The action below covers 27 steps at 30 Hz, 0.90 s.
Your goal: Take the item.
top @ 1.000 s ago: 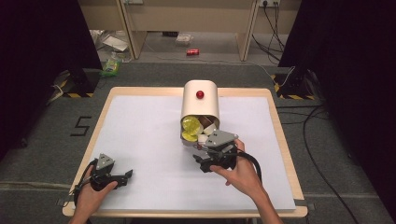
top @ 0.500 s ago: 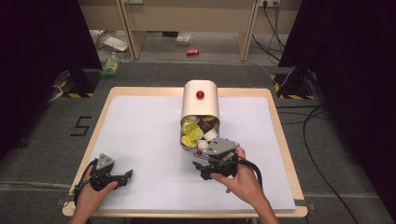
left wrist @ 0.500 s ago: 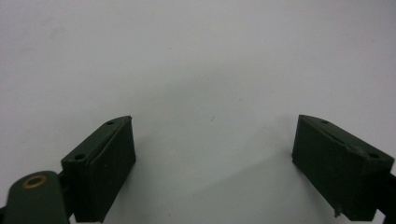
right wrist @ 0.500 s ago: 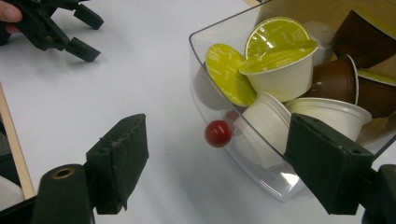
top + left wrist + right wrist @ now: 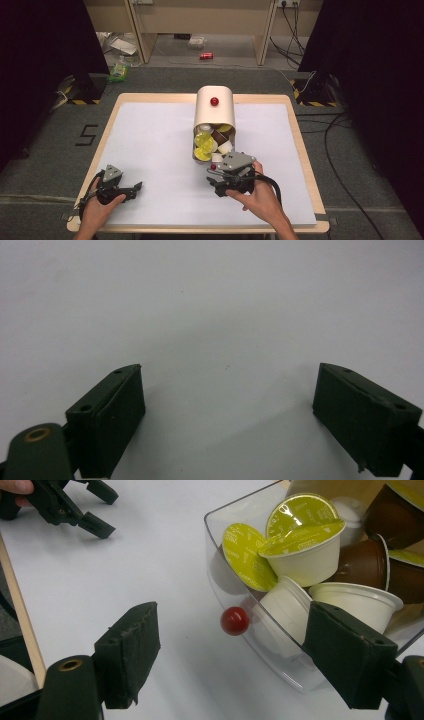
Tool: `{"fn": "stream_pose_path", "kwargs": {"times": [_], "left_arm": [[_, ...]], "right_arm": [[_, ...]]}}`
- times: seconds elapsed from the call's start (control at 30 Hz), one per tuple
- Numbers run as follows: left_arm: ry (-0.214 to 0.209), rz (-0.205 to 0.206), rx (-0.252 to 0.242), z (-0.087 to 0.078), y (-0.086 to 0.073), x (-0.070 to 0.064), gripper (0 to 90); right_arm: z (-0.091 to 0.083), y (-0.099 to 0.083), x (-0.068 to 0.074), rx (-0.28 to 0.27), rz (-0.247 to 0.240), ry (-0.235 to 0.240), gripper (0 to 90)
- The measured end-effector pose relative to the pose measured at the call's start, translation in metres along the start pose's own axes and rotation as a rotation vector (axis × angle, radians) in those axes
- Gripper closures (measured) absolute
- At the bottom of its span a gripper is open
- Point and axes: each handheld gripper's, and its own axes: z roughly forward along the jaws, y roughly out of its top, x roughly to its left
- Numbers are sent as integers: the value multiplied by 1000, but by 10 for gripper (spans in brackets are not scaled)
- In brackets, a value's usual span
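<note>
High view: right gripper (image 5: pixel 216 176) has drawn back toward the near table (image 5: pixel 150 145) edge, jaws spread, red knob (image 5: pixel 235 620) between them; clear drawer (image 5: pixel 260 645) of capsules (image 5: pixel 305 550) now pulled farther out. Left gripper (image 5: pixel 134 188) unmoved, jaws spread, empty.

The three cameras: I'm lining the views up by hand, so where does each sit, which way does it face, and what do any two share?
High view: above the person's side, facing forward and down on the table; both forearms enter below.
Left gripper view: rides the left gripper, facing bare white tabletop between open jaws.
Right gripper view: rides the right gripper, facing the clear drawer.
Shared: the drawer's red knob, also in the high view.
</note>
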Motion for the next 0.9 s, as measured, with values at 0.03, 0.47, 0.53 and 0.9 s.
{"fn": "stream_pose_path", "kwargs": {"times": [0.03,0.47,0.53,0.9], "left_arm": [[0,0,0,0,0,0,124],[0,0,0,0,0,0,124],[0,0,0,0,0,0,124],[0,0,0,0,0,0,124]], "right_arm": [[0,0,1,0,5,1,231],[-4,1,-2,-35,27,-4,252],[-5,4,-3,-55,33,-19,251],[-5,15,-6,-84,27,-59,257]]}}
